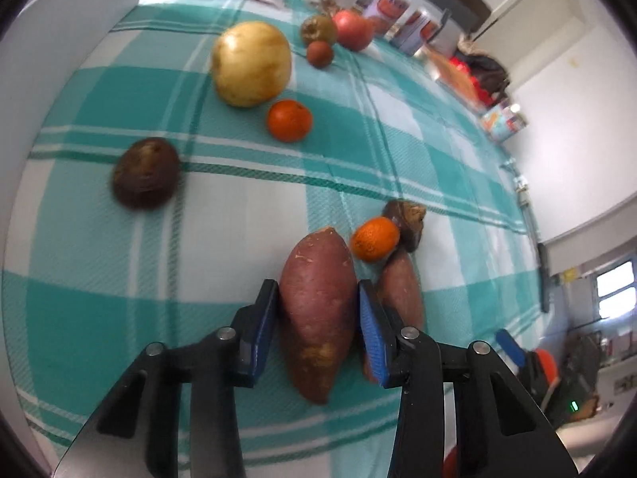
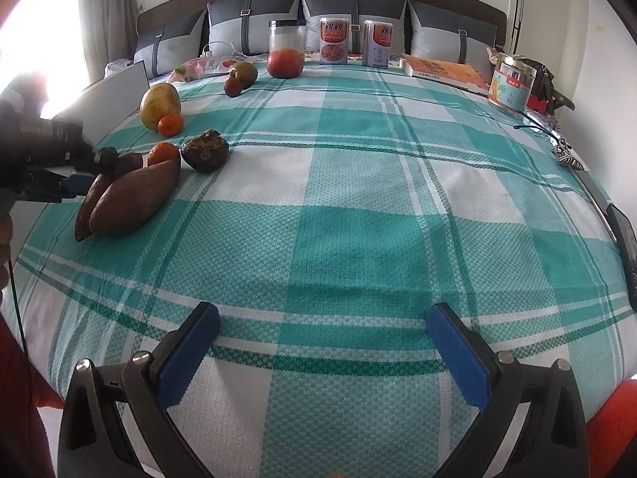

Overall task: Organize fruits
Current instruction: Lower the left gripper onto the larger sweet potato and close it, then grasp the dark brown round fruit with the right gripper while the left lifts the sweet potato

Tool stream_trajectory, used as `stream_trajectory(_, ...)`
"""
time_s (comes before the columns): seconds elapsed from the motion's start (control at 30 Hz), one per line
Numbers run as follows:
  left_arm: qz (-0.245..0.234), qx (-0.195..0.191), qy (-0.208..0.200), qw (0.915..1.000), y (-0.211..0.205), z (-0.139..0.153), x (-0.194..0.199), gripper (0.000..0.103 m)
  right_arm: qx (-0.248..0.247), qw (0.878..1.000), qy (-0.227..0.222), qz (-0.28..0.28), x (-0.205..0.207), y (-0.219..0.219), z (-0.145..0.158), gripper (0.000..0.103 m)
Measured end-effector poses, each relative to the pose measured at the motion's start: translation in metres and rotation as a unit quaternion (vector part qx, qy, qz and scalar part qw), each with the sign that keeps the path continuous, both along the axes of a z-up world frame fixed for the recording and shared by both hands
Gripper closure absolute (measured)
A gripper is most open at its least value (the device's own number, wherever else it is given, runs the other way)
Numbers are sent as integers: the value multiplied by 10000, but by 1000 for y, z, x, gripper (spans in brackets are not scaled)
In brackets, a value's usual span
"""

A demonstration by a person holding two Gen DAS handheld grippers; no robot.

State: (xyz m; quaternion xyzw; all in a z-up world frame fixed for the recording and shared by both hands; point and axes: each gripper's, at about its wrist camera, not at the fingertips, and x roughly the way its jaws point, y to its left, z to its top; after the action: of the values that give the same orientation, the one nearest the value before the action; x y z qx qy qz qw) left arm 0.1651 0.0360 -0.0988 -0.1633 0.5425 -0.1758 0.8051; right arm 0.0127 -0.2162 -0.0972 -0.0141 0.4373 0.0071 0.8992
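My left gripper (image 1: 318, 302) is shut on a large sweet potato (image 1: 318, 310) lying on the checked bedspread (image 1: 398, 151). A second sweet potato (image 1: 402, 290) lies just right of it, with a mandarin (image 1: 375, 238) and a dark brown fruit (image 1: 408, 221) beyond. Farther off lie another mandarin (image 1: 289, 120), a big yellow pear (image 1: 251, 63) and a brown round fruit (image 1: 145, 173). In the right wrist view the sweet potatoes (image 2: 135, 199) lie far left with the left gripper (image 2: 77, 183) on them. My right gripper (image 2: 322, 342) is open and empty above the bedspread's near edge.
A red apple (image 2: 284, 63), a green-brown fruit (image 2: 247, 73) and a small dark fruit (image 2: 233, 87) lie at the far side. Jars and tins (image 2: 333, 42), a book (image 2: 442, 67) and pillows (image 2: 354, 16) line the headboard. A white board (image 2: 115, 95) stands at left.
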Motion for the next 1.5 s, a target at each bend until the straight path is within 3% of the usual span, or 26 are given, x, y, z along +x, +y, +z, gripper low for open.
stream_trajectory(0.1,182,251,-190,9993,19,14,-10,59,-1,10000,-2,1,0,0,0,0)
stream_trajectory(0.17,152,330,-248,9990,21,16,-11,31,0,10000,1,1,0,0,0,0)
stream_trajectory(0.23,51,417,-282,9987,13,15,-9,24,-3,10000,1,-1,0,0,0,0)
stream_trajectory(0.3,-93,711,-286,9970,-3,10,-5,24,-5,10000,3,-2,0,0,0,0)
stream_trajectory(0.37,-28,1092,-183,9939,-7,2,0,40,-6,10000,15,-9,0,0,0,0)
stream_trajectory(0.5,241,1134,-85,9932,0,-5,0,52,-7,10000,38,32,-1,-1,1,0)
stream_trajectory(0.53,239,1244,-107,9919,1,-5,-1,61,7,10000,48,60,-1,-2,1,0)
stream_trajectory(0.63,250,1114,-132,9934,9,-5,-7,61,103,9997,121,185,1,-5,9,1)
stream_trajectory(0.73,309,911,-179,9952,19,-5,-18,61,801,9958,-296,340,7,-9,36,10)
stream_trajectory(0.83,289,855,-227,9957,27,-4,-32,61,913,9928,-165,759,25,8,53,19)
stream_trajectory(0.93,195,971,-316,9946,24,-4,-37,54,857,9907,-153,1045,41,26,65,19)
stream_trajectory(0.97,172,1027,-339,9940,23,-5,-38,56,814,9910,-169,1048,46,29,66,19)
stream_trajectory(1.07,115,1243,-429,9913,18,-5,-39,61,741,9898,229,1191,79,33,54,26)
stream_trajectory(1.2,237,897,-374,9950,32,-6,-42,61,255,9804,710,1818,118,48,30,46)
stream_trajectory(1.37,282,825,-397,9954,38,-6,-49,61,187,9642,918,2479,148,71,19,51)
stream_trajectory(1.4,286,844,-408,9952,37,-5,-49,61,154,9602,1061,2579,154,77,14,61)
stream_trajectory(1.5,339,721,-453,9958,38,4,-52,62,54,9587,1177,2589,158,81,12,63)
